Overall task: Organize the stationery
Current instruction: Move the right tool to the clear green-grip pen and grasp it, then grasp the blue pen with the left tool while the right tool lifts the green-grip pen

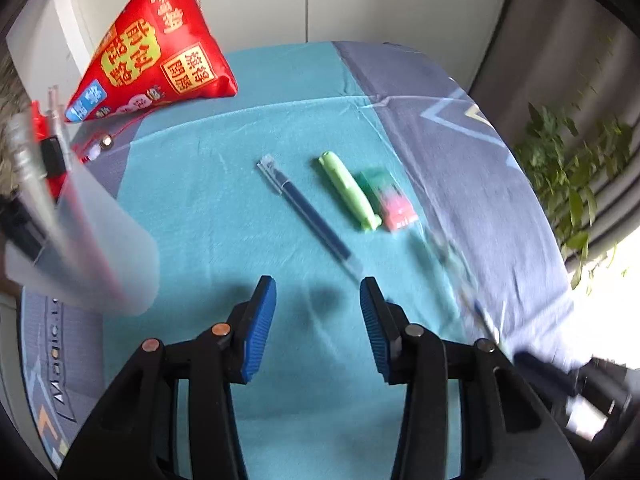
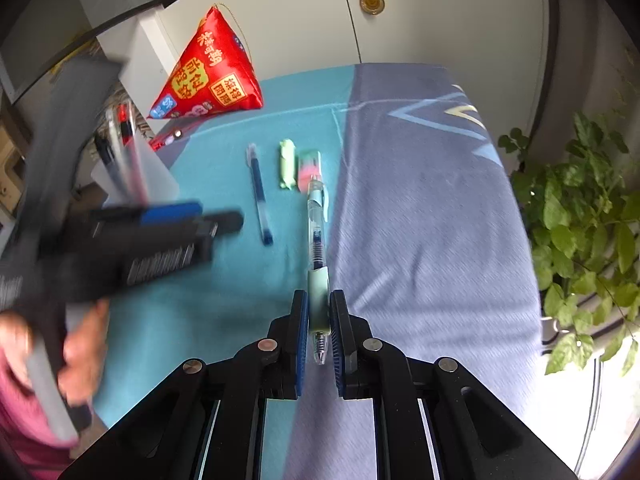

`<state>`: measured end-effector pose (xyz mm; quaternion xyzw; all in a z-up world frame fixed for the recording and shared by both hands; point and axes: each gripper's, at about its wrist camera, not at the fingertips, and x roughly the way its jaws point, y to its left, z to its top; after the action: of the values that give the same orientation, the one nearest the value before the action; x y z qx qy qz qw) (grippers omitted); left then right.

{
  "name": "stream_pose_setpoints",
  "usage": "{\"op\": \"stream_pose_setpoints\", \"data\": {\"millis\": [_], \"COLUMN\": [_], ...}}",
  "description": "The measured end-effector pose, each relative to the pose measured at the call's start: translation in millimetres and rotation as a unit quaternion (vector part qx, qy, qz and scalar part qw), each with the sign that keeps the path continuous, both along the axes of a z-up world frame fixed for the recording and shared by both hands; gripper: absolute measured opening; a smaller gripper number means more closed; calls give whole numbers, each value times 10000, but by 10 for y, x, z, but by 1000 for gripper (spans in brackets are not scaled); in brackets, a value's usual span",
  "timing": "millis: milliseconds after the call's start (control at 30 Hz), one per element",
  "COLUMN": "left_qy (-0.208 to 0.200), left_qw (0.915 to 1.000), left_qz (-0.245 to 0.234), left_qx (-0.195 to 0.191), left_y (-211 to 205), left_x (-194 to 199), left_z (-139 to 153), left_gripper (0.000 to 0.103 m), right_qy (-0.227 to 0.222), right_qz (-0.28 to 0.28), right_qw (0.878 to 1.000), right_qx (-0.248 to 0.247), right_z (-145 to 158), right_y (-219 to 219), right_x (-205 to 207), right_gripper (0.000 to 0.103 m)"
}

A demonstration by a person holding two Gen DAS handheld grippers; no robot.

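My right gripper (image 2: 319, 294) is shut on a clear gel pen (image 2: 318, 236) with a pale green grip, which points away over the seam of the cloth. The same pen shows as a blur (image 1: 476, 304) in the left wrist view. My left gripper (image 1: 318, 284) hovers open and empty above the teal cloth, just short of a blue pen (image 1: 308, 216). A green highlighter (image 1: 350, 192) and a pink-and-green eraser (image 1: 390, 200) lie beside that pen. A translucent pen cup (image 1: 92, 248) with several pens in it stands at the left.
A red pyramid-shaped pouch (image 2: 212, 76) sits at the back left of the table. A leafy plant (image 2: 580, 216) stands off the right edge. The cloth is teal (image 2: 200, 300) on the left and grey-blue (image 2: 420, 220) on the right. A hand (image 2: 80, 340) holds the blurred left gripper.
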<state>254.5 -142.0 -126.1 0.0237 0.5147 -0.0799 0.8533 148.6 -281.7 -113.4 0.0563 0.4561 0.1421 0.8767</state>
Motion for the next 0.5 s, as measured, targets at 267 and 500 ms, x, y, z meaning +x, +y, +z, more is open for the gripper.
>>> {"op": "stream_pose_setpoints", "data": {"millis": [267,500], "left_qy": [120,285], "left_qw": [9991,9994], "left_qz": [329,-192], "left_qx": [230,-16], "left_y": [-195,-122], "left_x": [258,-38], "left_z": [-81,-19], "left_gripper": [35,6], "right_qy": [187,220], "right_qz": [-68,-49], "right_qw": [9998,9996], "right_qx": [71,171], "right_z": [-142,-124], "right_y": [-78,-88], "right_x": [-129,-183], "right_gripper": [12,12]}}
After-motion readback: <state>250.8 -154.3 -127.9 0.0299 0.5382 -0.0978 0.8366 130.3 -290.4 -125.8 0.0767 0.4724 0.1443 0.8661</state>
